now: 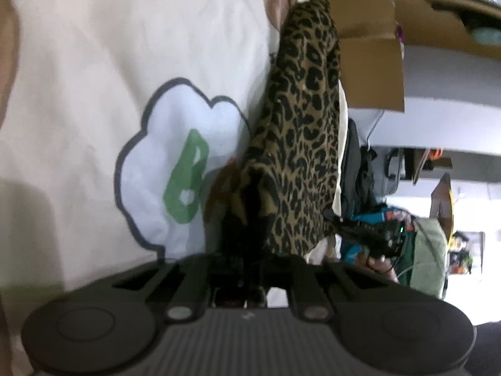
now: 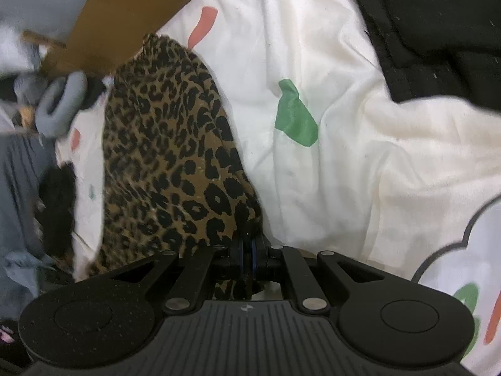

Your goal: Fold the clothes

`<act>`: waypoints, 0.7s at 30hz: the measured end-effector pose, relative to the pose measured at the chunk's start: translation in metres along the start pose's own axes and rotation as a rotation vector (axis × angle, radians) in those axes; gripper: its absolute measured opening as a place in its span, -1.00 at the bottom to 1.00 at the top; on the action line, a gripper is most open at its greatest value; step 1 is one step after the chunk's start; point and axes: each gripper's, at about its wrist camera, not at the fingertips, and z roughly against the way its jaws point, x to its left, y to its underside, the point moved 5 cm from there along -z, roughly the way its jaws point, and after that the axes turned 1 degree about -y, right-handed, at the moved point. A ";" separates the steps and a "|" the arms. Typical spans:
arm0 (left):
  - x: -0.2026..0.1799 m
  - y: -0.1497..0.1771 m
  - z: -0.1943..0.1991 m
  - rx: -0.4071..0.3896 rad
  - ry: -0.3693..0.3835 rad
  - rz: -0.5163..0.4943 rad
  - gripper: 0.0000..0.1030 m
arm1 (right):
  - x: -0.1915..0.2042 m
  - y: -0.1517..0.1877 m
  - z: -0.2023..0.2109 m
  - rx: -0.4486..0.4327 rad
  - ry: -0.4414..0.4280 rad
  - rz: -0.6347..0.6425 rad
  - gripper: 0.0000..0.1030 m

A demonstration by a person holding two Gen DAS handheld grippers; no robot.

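Cardboard box (image 1: 369,31) stands behind a white printed quilt (image 2: 313,62).

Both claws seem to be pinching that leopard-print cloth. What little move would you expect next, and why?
Probably draw the two grippers apart to stretch the cloth flat. The left gripper and the right gripper both look shut on the brown-and-black leopard-print cloth, which hangs bunched and creased over the white printed bedsheet. Bunched fabric would likely fold crookedly.

Left tool (image 1: 241,219) clamped; right tool (image 2: 247,244) clamped.
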 end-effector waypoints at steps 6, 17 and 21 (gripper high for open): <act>-0.019 0.006 0.028 -0.018 0.037 -0.038 -0.88 | 0.013 0.010 0.014 0.006 -0.080 -0.022 -0.96; -0.035 0.036 0.068 -0.013 0.022 -0.025 -0.88 | 0.040 0.040 0.037 0.058 -0.132 -0.016 -0.96; -0.031 0.034 0.066 -0.030 0.015 -0.012 -0.88 | 0.047 0.058 0.046 0.092 -0.141 -0.007 -0.96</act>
